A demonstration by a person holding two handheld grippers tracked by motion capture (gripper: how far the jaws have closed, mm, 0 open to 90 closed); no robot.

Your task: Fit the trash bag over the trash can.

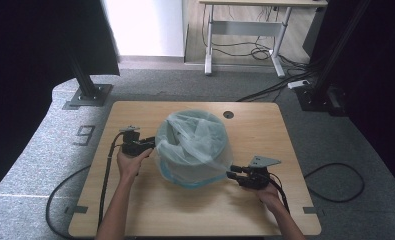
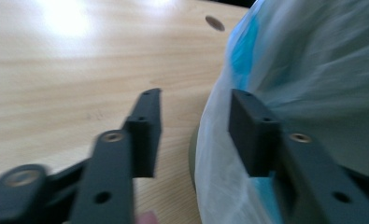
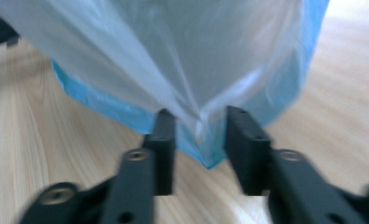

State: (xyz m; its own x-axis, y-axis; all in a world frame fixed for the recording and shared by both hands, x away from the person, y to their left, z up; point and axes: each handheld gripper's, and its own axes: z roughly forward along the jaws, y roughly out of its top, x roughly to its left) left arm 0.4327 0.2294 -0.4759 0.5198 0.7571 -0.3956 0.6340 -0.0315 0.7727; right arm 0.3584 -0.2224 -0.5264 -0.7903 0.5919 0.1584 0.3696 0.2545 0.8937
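Wooden table (image 1: 195,210); desk (image 1: 245,25) beyond; floor cables (image 1: 265,52).

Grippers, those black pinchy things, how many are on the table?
2. The left black two-jaw gripper is at the left side of the clear plastic bag with a blue rim. The right black two-jaw gripper is at the bag's lower right corner, jaws around a pulled-out fold.

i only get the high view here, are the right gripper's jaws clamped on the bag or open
Observer: Open. In the right gripper view the right gripper has a fold of the plastic bag between its jaws, with gaps on both sides.
Operator: and the left one
Observer: The left gripper is open too; the bag bulges into the gap by the right-hand jaw.
Operator: anything under the plastic
Observer: A blue band shows through the bag's lower edge, just above the table.
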